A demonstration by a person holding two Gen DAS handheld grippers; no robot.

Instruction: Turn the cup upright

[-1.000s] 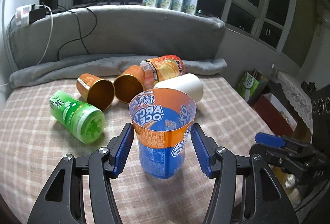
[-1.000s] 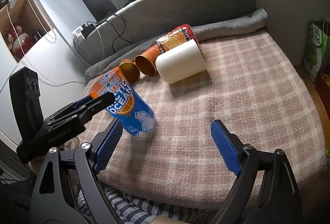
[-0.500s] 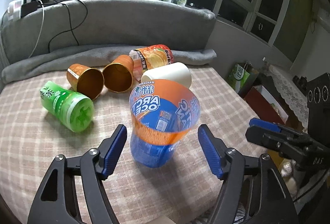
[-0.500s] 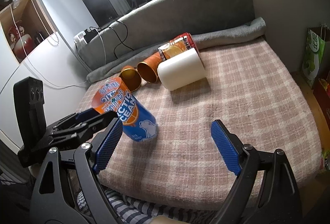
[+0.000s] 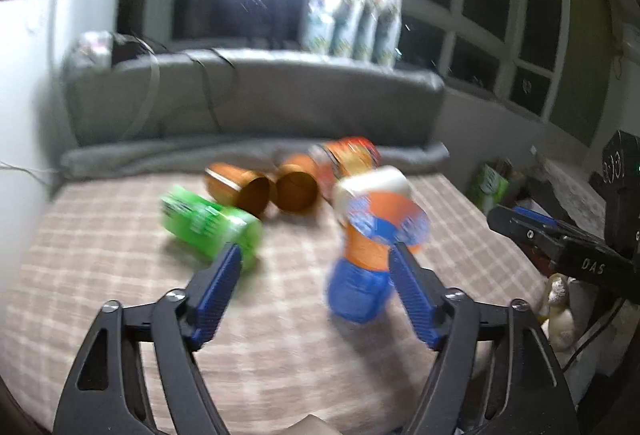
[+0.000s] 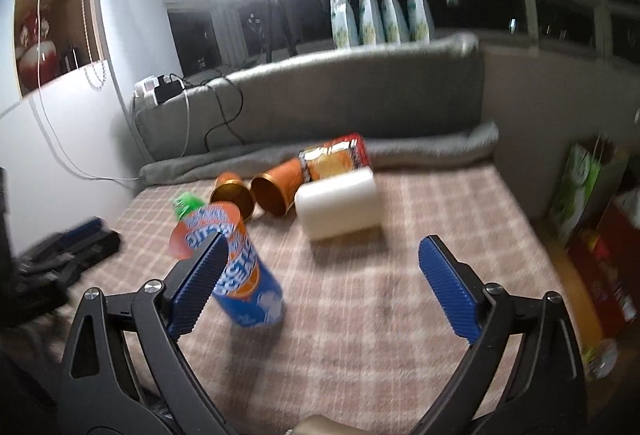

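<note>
The orange and blue cup (image 5: 366, 259) stands upright with its mouth up on the plaid cloth (image 5: 100, 275); it also shows in the right wrist view (image 6: 240, 275). My left gripper (image 5: 316, 291) is open and empty, drawn back, with the cup just inside its right finger. My right gripper (image 6: 320, 287) is open and empty, with the cup behind its left finger. The left gripper (image 6: 72, 251) shows blurred at the left edge of the right wrist view. Both views are blurred by motion.
A green cup (image 5: 208, 223), two orange cups (image 5: 240, 187) (image 5: 298, 187), a white cup (image 6: 340, 209) and a red-orange cup (image 6: 336, 157) lie on their sides further back. A grey cushion (image 5: 256, 103) runs behind. The right gripper (image 5: 560, 247) shows at the right.
My left gripper let go of the cup, opened wider and pulled back and up. The cup stays standing. My right gripper tilted upward.
</note>
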